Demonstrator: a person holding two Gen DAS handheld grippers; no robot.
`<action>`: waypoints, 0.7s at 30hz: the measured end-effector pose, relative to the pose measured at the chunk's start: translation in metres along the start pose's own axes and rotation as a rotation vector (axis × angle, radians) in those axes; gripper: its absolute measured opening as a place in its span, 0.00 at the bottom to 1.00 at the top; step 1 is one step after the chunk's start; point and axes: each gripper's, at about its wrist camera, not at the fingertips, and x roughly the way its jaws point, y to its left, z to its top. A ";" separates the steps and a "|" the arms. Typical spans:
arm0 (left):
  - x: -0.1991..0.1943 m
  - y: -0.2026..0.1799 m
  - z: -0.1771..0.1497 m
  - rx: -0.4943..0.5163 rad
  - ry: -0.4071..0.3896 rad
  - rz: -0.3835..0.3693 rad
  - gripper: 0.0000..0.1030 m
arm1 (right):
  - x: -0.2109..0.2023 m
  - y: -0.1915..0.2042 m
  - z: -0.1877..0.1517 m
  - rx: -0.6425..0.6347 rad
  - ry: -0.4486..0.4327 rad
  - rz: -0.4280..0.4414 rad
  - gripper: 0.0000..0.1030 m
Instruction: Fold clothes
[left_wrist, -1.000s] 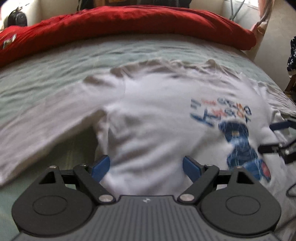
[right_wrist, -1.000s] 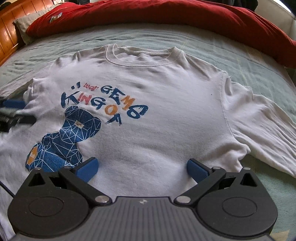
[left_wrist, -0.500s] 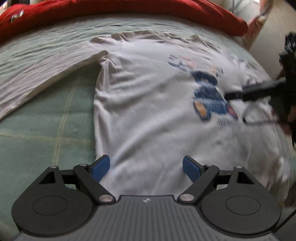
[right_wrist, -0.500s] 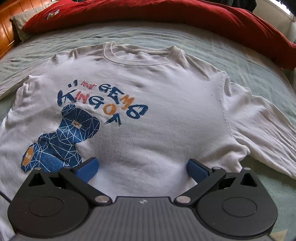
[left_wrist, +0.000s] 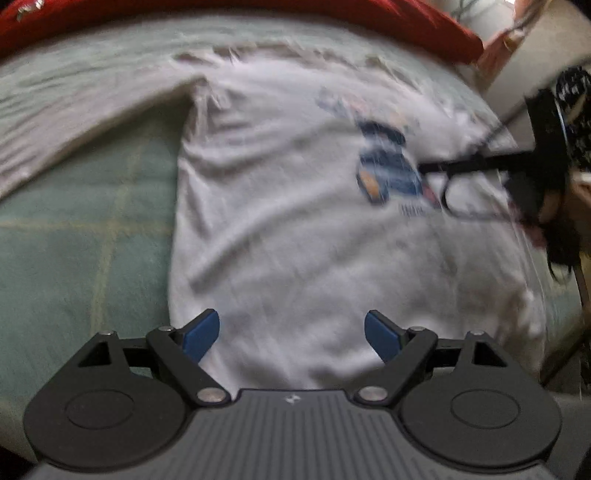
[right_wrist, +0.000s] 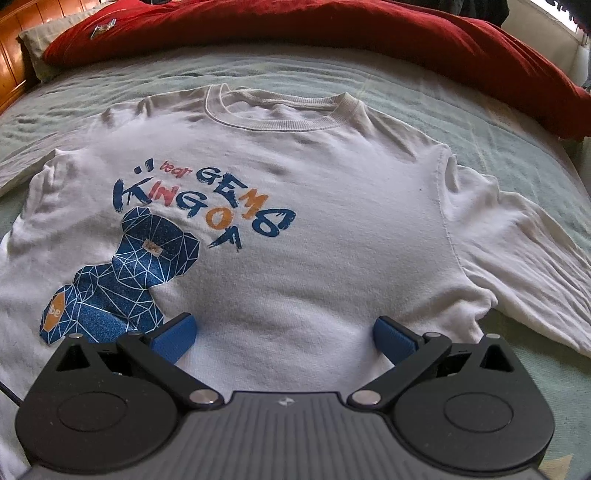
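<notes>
Right wrist view: red blanket (right_wrist: 369, 33) beyond white sweatshirt (right_wrist: 332, 206), unobstructed.

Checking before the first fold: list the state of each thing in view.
White sweatshirt: spread flat, print up, unfolded.
Right sleeve: stretched out to the side, wrinkled.
Left gripper: open, holding nothing.
Right gripper: open, holding nothing.
Red duvet: bunched along the far edge of the bed.

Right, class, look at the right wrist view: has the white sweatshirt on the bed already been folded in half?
No, the sweatshirt lies spread flat on the bed, print up, with one sleeve stretched out sideways.
</notes>
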 end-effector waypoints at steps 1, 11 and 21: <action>-0.001 0.003 -0.006 0.002 0.017 0.013 0.83 | 0.000 0.000 0.000 0.002 0.000 -0.001 1.00; -0.006 0.000 -0.010 0.008 0.042 -0.058 0.83 | -0.001 0.001 0.000 0.005 -0.001 -0.011 1.00; -0.008 -0.027 -0.005 0.109 0.007 -0.156 0.82 | 0.000 0.003 0.001 0.005 -0.012 -0.013 1.00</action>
